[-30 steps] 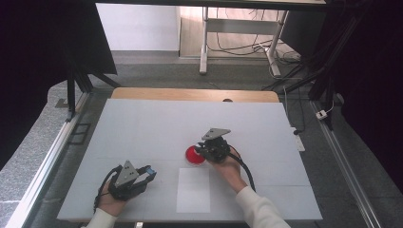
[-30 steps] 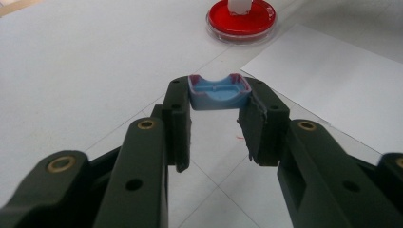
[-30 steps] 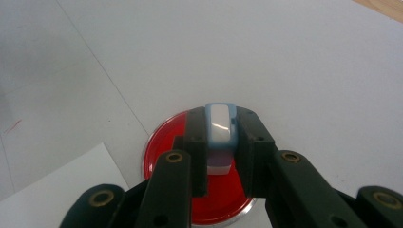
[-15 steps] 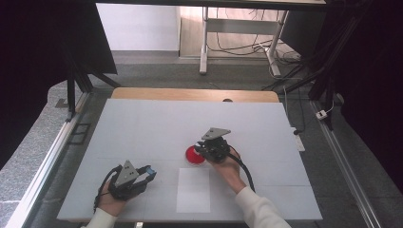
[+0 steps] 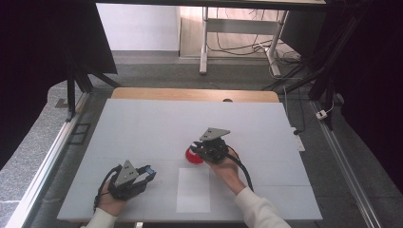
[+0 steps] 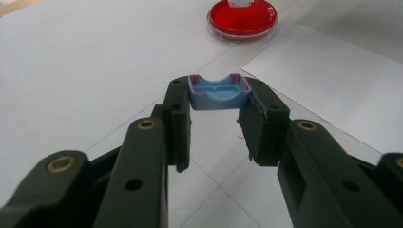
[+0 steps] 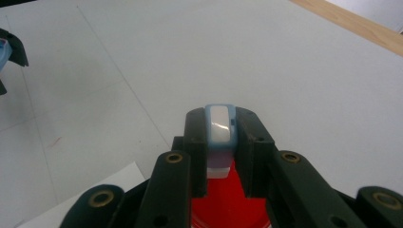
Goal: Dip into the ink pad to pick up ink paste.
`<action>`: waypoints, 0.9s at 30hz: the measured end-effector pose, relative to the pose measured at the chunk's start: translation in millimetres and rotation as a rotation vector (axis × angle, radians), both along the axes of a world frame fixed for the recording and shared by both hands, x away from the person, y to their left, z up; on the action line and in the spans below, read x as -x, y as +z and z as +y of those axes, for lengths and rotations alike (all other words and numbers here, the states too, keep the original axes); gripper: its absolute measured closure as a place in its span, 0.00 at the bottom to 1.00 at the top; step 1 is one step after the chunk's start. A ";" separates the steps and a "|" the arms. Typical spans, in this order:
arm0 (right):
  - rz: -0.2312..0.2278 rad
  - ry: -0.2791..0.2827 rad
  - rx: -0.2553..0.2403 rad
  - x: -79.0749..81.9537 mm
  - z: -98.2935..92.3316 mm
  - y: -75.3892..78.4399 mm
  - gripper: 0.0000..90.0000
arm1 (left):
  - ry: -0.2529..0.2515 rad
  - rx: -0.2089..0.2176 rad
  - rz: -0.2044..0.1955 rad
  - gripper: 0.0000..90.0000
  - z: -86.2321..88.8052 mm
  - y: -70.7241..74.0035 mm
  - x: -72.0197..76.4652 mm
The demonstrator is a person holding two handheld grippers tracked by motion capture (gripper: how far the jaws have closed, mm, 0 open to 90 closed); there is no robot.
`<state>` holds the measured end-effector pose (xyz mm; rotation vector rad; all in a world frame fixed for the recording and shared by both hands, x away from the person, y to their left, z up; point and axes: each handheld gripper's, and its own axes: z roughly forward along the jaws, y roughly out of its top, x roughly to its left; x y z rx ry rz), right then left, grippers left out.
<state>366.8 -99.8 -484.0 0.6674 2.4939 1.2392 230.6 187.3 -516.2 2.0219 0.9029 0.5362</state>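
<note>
1. Two grippers are working over the white table [image 5: 142,128]; nearest the lower edge of the high view, the person's left hand [image 5: 110,202] is holding the left gripper [image 5: 142,175] at the lower left of the frame, its jaws pointing toward the right.
2. Seen in the left gripper view, that gripper [image 6: 216,111] is clamping a small blue tray-like piece [image 6: 218,92] with a pinkish rim between its tips; the jaws are standing moderately apart, touching the piece on both sides.
3. Just right of it in the high view, a white sheet of paper [image 5: 193,190] is lying flat near the bottom centre; its corner is also reaching into the right side of the left gripper view.
4. Slightly farther up, right of centre, the right hand [image 5: 227,168] is holding the right gripper [image 5: 199,149] over a red round dish [image 5: 191,156]; in the left gripper view the dish [image 6: 242,19] is sitting at the top of the frame, beside the paper's corner.
5. Looking along the right gripper [image 7: 219,128], its jaws are drawn narrow, pinching a pale blue and white piece [image 7: 219,135] directly above the red dish [image 7: 228,204].
6. Farthest, a wooden strip [image 5: 195,94] is running along the table's far edge.
</note>
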 end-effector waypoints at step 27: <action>-0.007 0.000 0.082 -0.4 6.8 -11.7 0.84 | -0.003 -0.005 0.002 0.72 -0.1 -0.7 -0.2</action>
